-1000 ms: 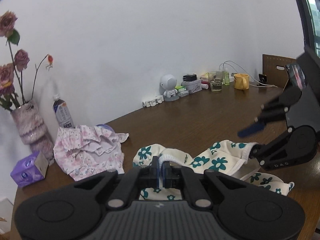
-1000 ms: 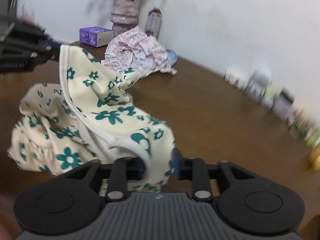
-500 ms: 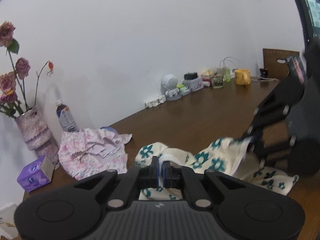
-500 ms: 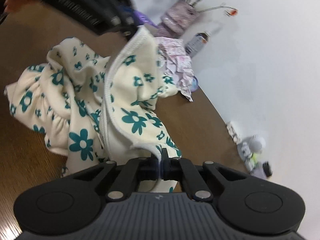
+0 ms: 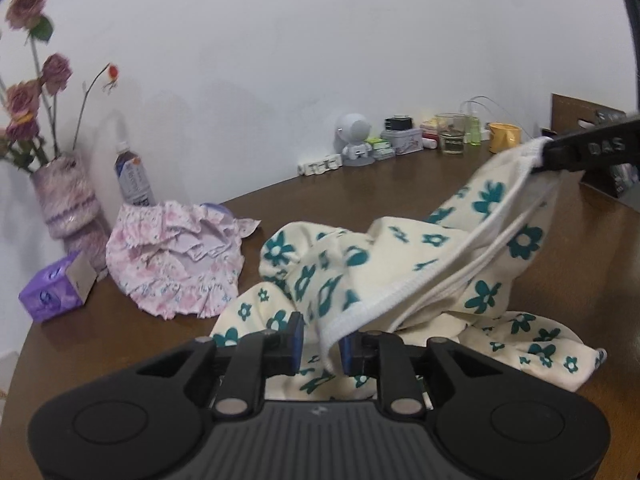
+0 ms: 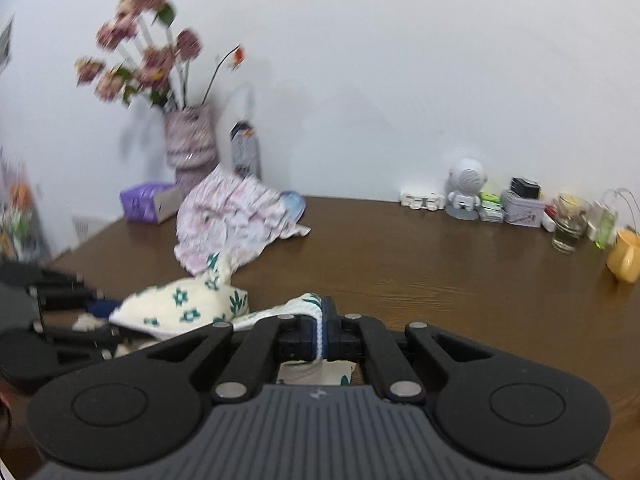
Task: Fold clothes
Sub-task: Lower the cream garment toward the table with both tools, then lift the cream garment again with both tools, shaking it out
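The cream garment with teal flowers (image 5: 404, 276) lies bunched near the front edge of the table (image 5: 400, 184), one end hauled up off the wood toward the right. It is soft, thin knit and looks light: it sags in a long drape between the lifted end and the heap, with no stiffness of its own. A white ribbed hem (image 5: 384, 300) runs along the raised fold, thicker than the body cloth, so I judge it the best place to pinch.

My right gripper (image 6: 323, 330) is closed hard on that white hem; from the left wrist view it holds the high end taut above the table. My left gripper (image 5: 321, 344) has its jaws parted by a moderate gap, the hem hanging down between the pads but not clamped as far as I can see. I judge that cloth this limp will slide out of a loose pinch and fold wherever it likes unless held at two points along the hem.

A pink-printed garment (image 5: 176, 260) sits crumpled toward the back left of the table, apart from the cream one. Behind it stand a vase of flowers (image 5: 66, 204), a bottle (image 5: 134, 180) and a purple tissue box (image 5: 56, 292) at the left edge. Along the back edge by the wall are a small white robot figure (image 5: 354, 140), a glass (image 5: 452, 134) and a yellow mug (image 5: 504, 136).
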